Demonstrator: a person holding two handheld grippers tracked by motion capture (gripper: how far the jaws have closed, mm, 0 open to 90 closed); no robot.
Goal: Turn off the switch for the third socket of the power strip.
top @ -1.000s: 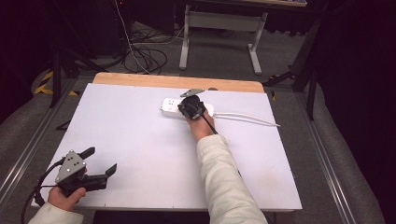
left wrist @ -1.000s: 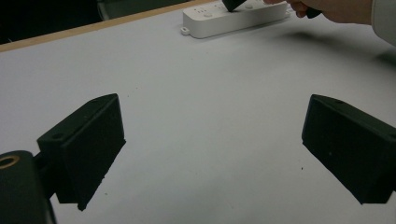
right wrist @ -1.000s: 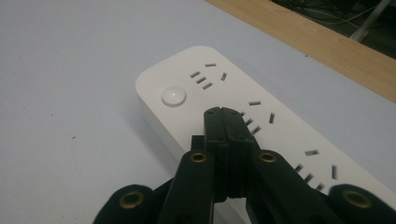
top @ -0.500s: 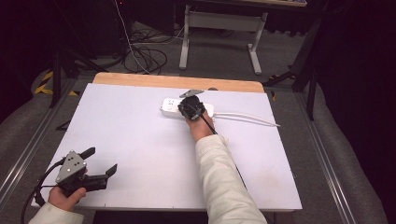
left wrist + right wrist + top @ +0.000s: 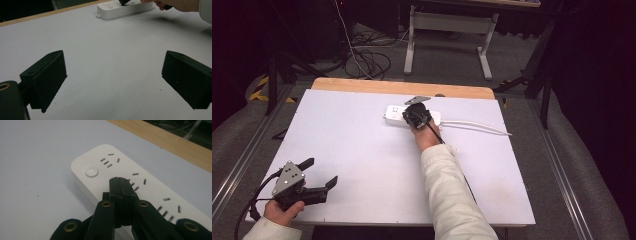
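1. White power strip [image 5: 398, 114] lies near the tabletop's [image 5: 362, 145] far edge.
2. Right tongs [image 5: 119, 182], pressed together, poise above it; pressing the round switch [image 5: 91, 171] seems next.
3. Left tongs [image 5: 319, 172] rest spread at the near-left corner.

The left gripper [image 5: 113, 82] holds its jaws wide apart over white table [image 5: 105, 60]; far ahead lies a power strip [image 5: 122, 8]

White power strip [image 5: 394, 114] lies flat near the table's far edge.
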